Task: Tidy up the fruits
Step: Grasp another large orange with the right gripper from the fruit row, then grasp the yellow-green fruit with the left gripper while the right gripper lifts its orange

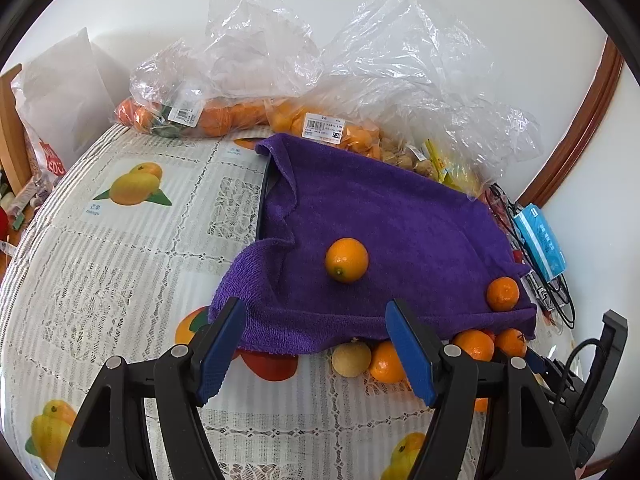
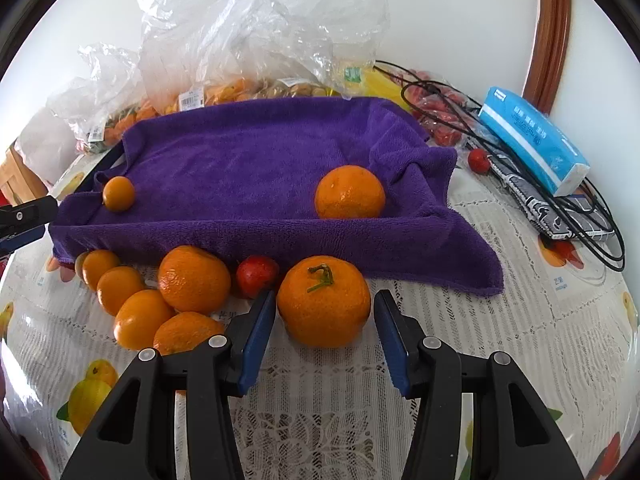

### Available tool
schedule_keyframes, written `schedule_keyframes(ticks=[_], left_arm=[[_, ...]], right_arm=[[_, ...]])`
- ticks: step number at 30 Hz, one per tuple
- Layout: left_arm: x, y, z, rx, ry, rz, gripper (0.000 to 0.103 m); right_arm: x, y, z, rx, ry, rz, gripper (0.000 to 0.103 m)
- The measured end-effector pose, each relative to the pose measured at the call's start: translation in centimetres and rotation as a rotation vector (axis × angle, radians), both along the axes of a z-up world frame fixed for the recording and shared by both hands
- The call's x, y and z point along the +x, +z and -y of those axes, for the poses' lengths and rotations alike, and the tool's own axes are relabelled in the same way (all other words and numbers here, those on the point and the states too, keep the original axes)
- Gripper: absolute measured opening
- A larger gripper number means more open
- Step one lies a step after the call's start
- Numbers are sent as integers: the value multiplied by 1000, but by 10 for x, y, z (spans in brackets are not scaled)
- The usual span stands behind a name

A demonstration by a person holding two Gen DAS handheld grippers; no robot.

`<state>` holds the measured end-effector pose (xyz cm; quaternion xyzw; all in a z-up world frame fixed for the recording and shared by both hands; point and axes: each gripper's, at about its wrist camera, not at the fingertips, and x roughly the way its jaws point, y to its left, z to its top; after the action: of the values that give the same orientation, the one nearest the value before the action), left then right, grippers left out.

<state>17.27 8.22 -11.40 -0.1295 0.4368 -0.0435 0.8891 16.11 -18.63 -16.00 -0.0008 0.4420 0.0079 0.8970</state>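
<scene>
A purple towel [image 1: 384, 216] [image 2: 248, 160] covers a tray. A small orange [image 1: 346, 260] [image 2: 119, 194] and a mandarin [image 1: 503, 293] [image 2: 350, 192] lie on it. In front of the towel, several loose oranges [image 2: 194, 280] [image 1: 386, 362] and a small red fruit [image 2: 257, 276] sit on the tablecloth. My left gripper [image 1: 315, 308] hovers open over the towel's near edge with nothing between its fingers. My right gripper [image 2: 324, 296] is shut on a large stemmed mandarin [image 2: 324, 312] that rests on the cloth, a blue pad against each side.
Clear plastic bags of fruit [image 1: 248, 112] [image 2: 224, 92] line the wall behind the towel. To the right lie a blue tissue pack [image 2: 532, 144] [image 1: 540, 240], black cables [image 2: 580, 216] and a small red fruit [image 2: 479, 160]. The fruit-print tablecloth [image 1: 132, 240] stretches to the left.
</scene>
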Motion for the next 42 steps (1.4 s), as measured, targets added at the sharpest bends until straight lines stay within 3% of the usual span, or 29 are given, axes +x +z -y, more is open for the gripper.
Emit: schedule_keyframes(ticks=[3,5,16,21,26,30,34,42], left_arm=[[0,-3,1,-3,-10,-9,71],[0,-4,2,-8,-21,-13,71],[-4,-19,25,-50,-149,-55,69],[0,-29,33,-69,-137,-93,63],[-1,-29,27,-67,-85,-77,60],[-4,-27,16,-94,-54,-66,49],[-2,-33,17,-66,-52,-96,39],[-3,-38,30,33,-74,-88,32]], right_arm=[[5,-2,5,43,0,0,51],[4,-1,9,77,0,13,44],[-4,5,19,140,16,66,45],[-3,5,16,135,29,67,45],[-5,5,16,132,30,70,44],[-4,3,17,138,30,54,45],[-4,2,16,137,37,53,45],[-5,3,13,127,47,50,45]])
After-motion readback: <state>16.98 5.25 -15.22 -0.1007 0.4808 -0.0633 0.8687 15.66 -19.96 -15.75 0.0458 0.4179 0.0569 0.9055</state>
